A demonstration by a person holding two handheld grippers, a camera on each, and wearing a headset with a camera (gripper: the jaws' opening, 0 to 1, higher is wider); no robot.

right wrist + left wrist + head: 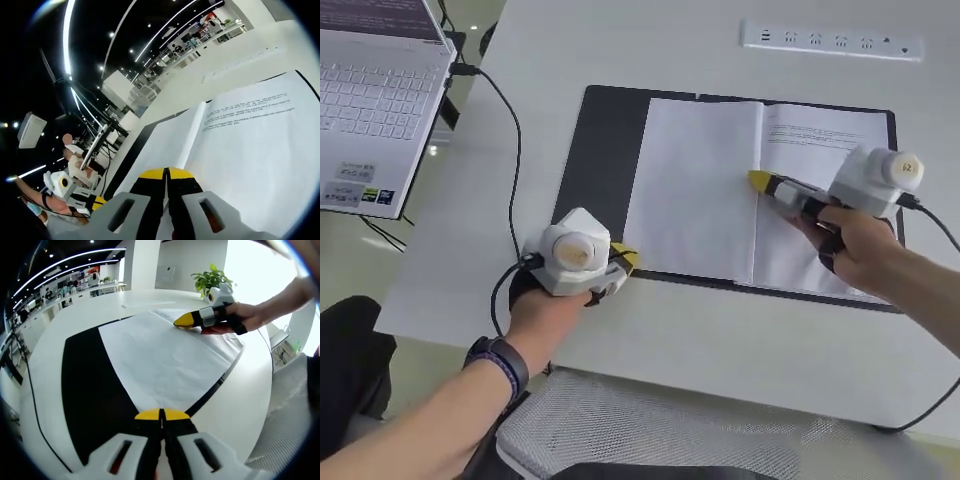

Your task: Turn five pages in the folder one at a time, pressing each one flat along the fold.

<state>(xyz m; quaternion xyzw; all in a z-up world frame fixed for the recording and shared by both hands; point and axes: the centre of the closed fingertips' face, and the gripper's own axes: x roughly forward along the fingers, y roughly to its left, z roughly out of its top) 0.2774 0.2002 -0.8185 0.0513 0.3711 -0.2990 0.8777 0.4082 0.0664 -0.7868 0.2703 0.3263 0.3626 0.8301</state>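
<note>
Head view is showing a silver open laptop [375, 95] sitting at the far left of the white tabletop [650, 40]. A thin black cable [513, 160] is curving from beside it down towards the near edge. There the left gripper [625, 260], a white body with yellow-tipped black jaws, is resting at the near left corner of the black open folder [605, 140]. Its tips are lying at the folder's front edge, just beside the lower corner of the blank sheet. In the left gripper view its jaws are pressing together with no gap, gripping nothing, and are pointing across the black inside cover.

The folder is lying flat in the middle of the tabletop. Its bare left cover is showing beside a blank white sheet [695, 190] that is lying left of the fold. Right of the fold, a printed white page [820, 135] is lying flat with a few lines of text at its top.

The right gripper [758, 180] is pointing left, with its yellow tips touching the paper right at the fold, roughly halfway down the page. In the right gripper view its jaws are likewise meeting tip to tip, with nothing between them, sitting on the paper. A white power strip [830, 42] is lying beyond the folder at the far right.
</note>
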